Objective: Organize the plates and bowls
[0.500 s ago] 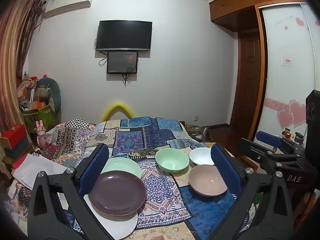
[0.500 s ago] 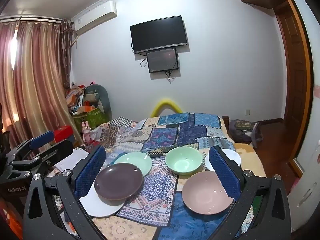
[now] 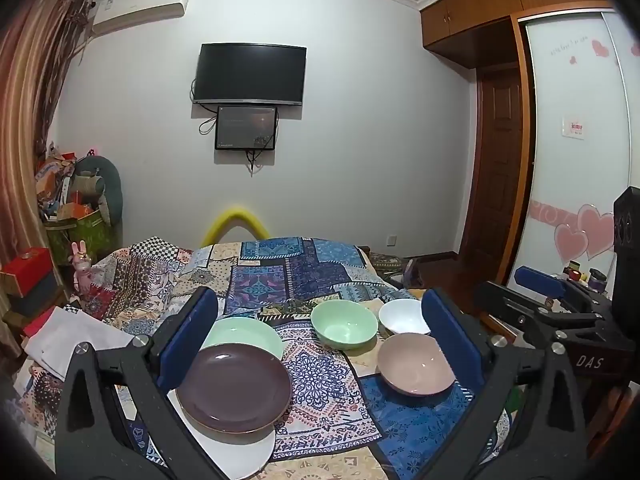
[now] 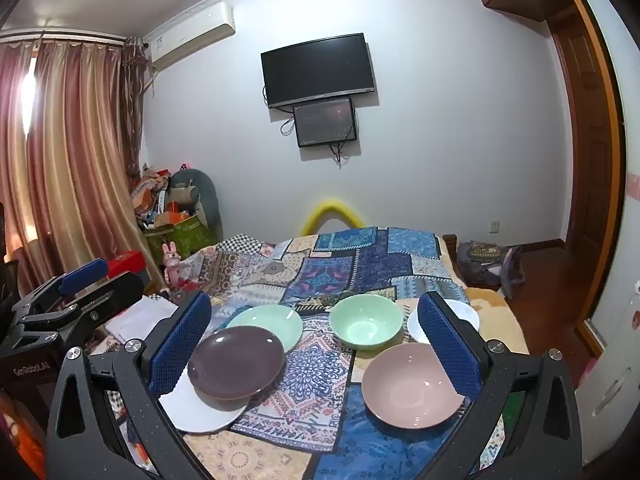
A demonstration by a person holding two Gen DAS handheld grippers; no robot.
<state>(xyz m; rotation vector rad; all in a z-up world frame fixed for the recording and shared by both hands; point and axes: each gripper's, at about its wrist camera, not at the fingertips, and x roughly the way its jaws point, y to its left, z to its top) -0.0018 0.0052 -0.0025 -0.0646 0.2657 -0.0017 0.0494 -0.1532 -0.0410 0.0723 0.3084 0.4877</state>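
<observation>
You are holding the left gripper [image 3: 320, 344] and right gripper [image 4: 314, 346] wide open and empty above the bedspread [image 4: 320, 392], facing the rigid, slippery, breakable purple plate [image 3: 234, 386]; you are gripping its rim

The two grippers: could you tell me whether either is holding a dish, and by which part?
Nothing is held: left gripper and right gripper are both open.

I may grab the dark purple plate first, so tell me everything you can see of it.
The dark purple plate is round, shallow and glossy, looks ceramic, with a paler rim edge. It is empty and sits upright but slightly tilted on a white plate, overlapping the green plate's near edge. It is on the patchwork cloth's left side. No gripper touches it.
</observation>
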